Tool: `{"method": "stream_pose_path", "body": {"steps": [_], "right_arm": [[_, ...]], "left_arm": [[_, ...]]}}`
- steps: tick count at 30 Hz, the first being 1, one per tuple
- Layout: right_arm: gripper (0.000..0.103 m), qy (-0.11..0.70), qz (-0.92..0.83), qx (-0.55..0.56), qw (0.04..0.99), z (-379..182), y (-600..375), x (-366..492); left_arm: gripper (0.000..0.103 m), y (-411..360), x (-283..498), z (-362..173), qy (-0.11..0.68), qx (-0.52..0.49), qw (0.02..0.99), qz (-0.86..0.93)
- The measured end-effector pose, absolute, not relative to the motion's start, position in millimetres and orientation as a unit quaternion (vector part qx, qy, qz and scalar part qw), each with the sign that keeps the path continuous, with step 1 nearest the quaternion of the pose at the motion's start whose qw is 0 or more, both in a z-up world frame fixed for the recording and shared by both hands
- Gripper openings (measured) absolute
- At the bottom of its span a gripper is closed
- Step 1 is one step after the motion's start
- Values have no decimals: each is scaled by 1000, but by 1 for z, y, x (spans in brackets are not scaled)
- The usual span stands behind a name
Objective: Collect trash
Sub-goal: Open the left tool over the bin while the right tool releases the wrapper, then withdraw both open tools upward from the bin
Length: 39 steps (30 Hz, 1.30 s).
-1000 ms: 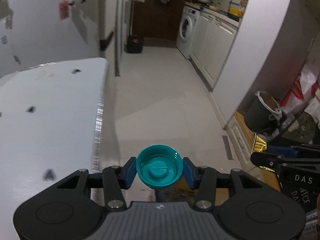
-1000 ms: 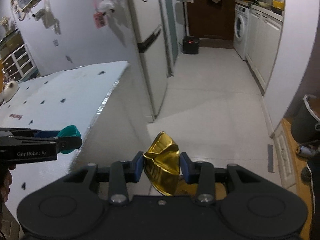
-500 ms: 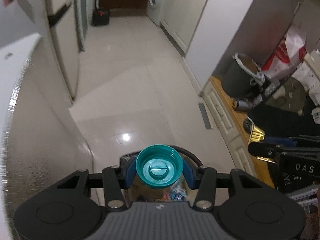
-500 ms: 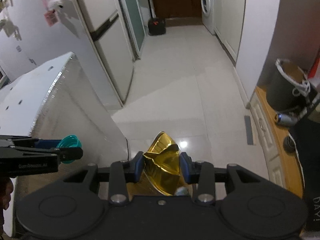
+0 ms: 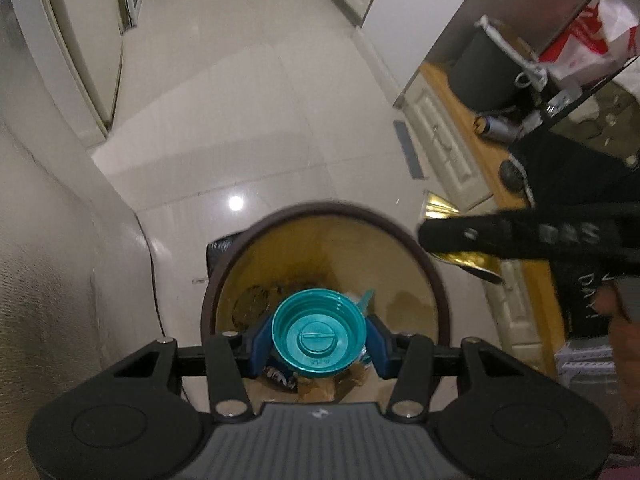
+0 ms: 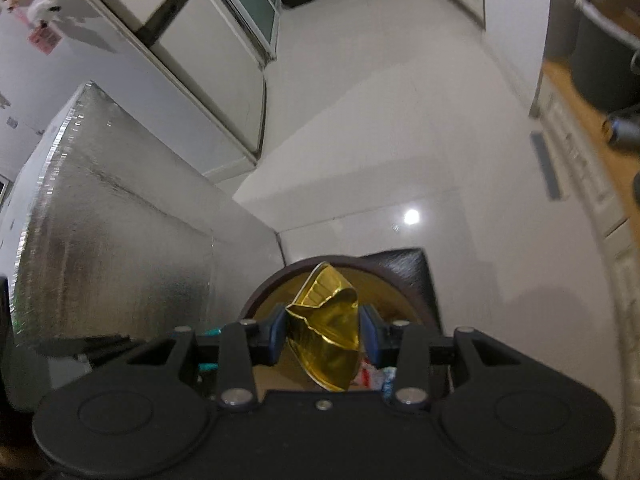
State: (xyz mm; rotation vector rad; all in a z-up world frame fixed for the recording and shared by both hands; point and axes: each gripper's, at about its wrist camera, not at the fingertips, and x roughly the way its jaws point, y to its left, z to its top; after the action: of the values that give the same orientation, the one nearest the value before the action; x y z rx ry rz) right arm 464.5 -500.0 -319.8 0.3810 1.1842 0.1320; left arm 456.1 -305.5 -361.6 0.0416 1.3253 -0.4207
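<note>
Both jaws now lower over littered trash bin [image 5: 224, 276], clenching teal lid [image 5: 319, 335] and gold foil [image 6: 325, 326].

White tiled floor [image 5: 256, 92], grey bucket [image 5: 486, 68], red-and-white bag [image 5: 580, 46], fridge [image 6: 192, 64]

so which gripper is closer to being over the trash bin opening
Left. The left gripper, clamping the teal cap, hangs over the bin opening. The right gripper, clamping gold foil, sits at its right rim.
</note>
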Motion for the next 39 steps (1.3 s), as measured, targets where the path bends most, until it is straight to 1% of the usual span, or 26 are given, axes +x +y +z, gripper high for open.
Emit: {"method": "stream_pose_path", "body": {"steps": [4, 5, 6, 7, 12, 13, 14, 15, 21, 27, 29, 36, 39], "right_arm": [[42, 579, 64, 179, 793, -365, -490, 483], [50, 583, 61, 179, 790, -376, -488, 487], [56, 587, 55, 179, 788, -385, -487, 490], [63, 591, 48, 183, 784, -392, -487, 491], [67, 595, 43, 205, 776, -408, -491, 485], [67, 596, 42, 206, 775, -409, -492, 482], [67, 597, 40, 208, 774, -410, -494, 479], [67, 597, 37, 212, 773, -410, -496, 476], [67, 590, 22, 233, 773, -404, -512, 463], [69, 597, 29, 216, 772, -399, -516, 457], [72, 600, 32, 213, 771, -397, -516, 453], [81, 597, 51, 185, 779, -380, -514, 437], [88, 595, 55, 178, 782, -370, -510, 432]], "left_arm": [[50, -301, 457, -385, 623, 30, 757, -195], [50, -302, 458, -390, 626, 31, 755, -195], [50, -301, 459, -395, 628, 32, 753, -195], [50, -301, 459, -400, 630, 33, 751, -194], [50, -302, 462, -413, 637, 21, 746, -192], [57, -303, 463, -414, 639, 15, 745, -191], [69, -305, 463, -416, 640, 12, 744, -190], [73, -306, 463, -417, 640, 10, 745, -190], [77, -314, 457, -418, 645, 23, 735, -208], [85, -310, 450, -411, 648, 32, 733, -206], [90, -308, 449, -408, 647, 33, 734, -203], [95, -294, 446, -387, 638, 26, 747, -186], [99, -286, 444, -374, 632, 20, 754, -178]]}}
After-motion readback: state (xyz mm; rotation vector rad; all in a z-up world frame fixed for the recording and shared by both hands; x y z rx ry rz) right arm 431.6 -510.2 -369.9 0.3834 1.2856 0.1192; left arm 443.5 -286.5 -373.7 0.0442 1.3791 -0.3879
